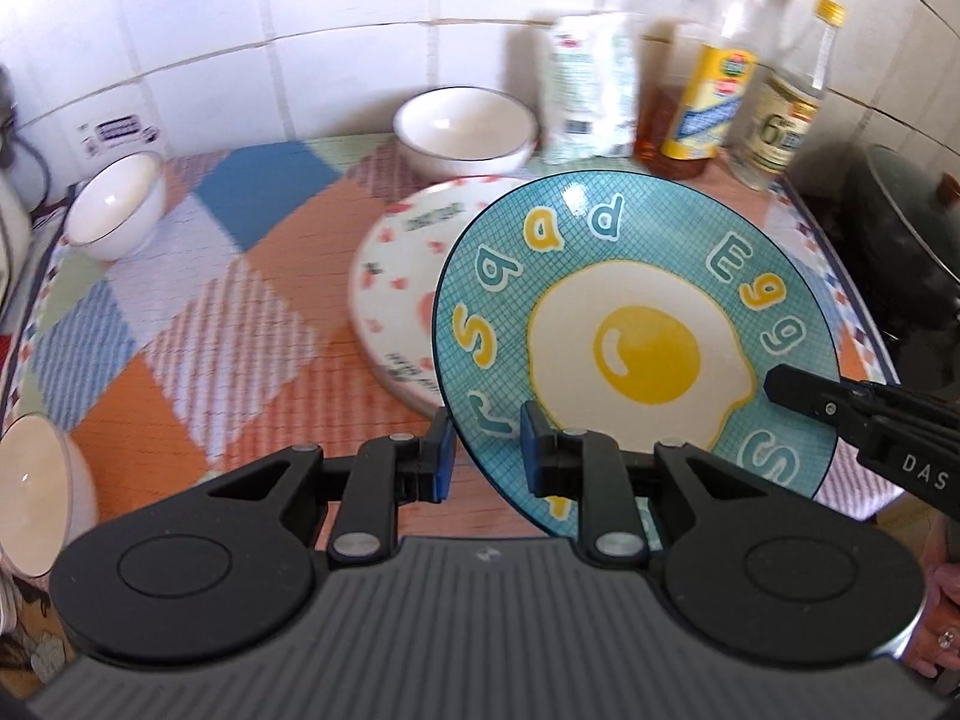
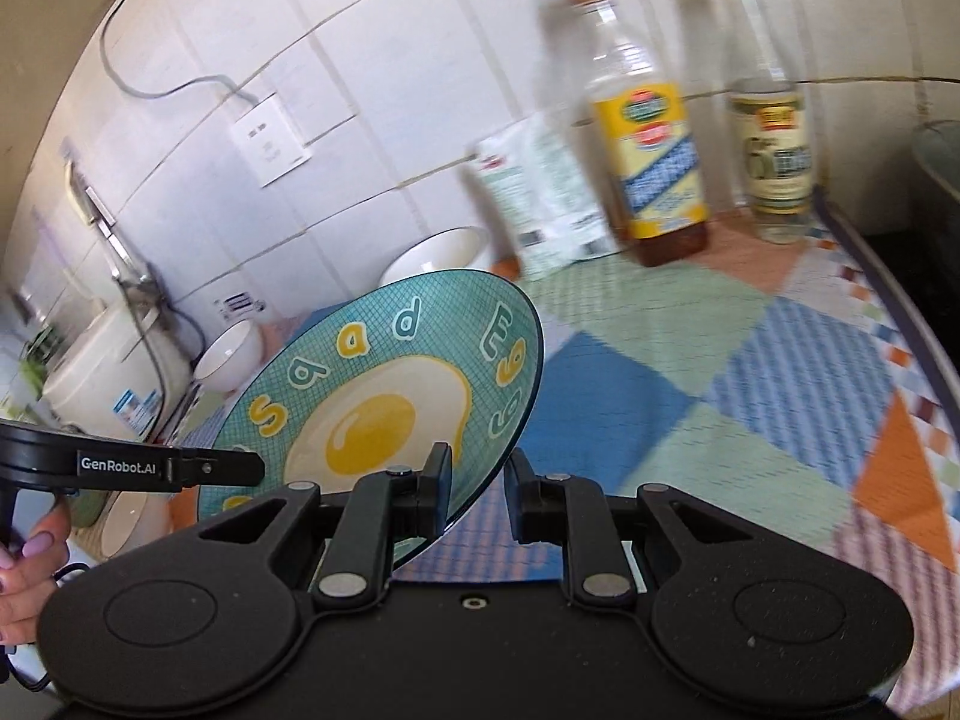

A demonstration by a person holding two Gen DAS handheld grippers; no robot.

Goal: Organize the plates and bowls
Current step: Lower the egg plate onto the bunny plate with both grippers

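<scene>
A teal plate with a fried-egg picture (image 1: 648, 354) hangs tilted above the checked cloth, held at two sides. My left gripper (image 1: 487, 453) is shut on its near left rim, one blue pad on each face. From the right, my right gripper (image 1: 786, 387) clamps the opposite rim. In the right wrist view the same teal plate (image 2: 372, 420) slants up to the left, with my right gripper (image 2: 480, 486) shut on its edge and my left gripper (image 2: 252, 468) reaching in from the left. A white plate with pink marks (image 1: 402, 300) lies flat, partly behind the teal one.
White bowls stand on the cloth: a dark-rimmed bowl (image 1: 465, 132) at the back, a small bowl (image 1: 117, 204) far left, a third bowl (image 1: 36, 480) near left. Two bottles (image 1: 714, 90) (image 1: 792, 114) and a bag (image 1: 591, 90) line the tiled wall. A dark pot (image 1: 888, 240) stands right.
</scene>
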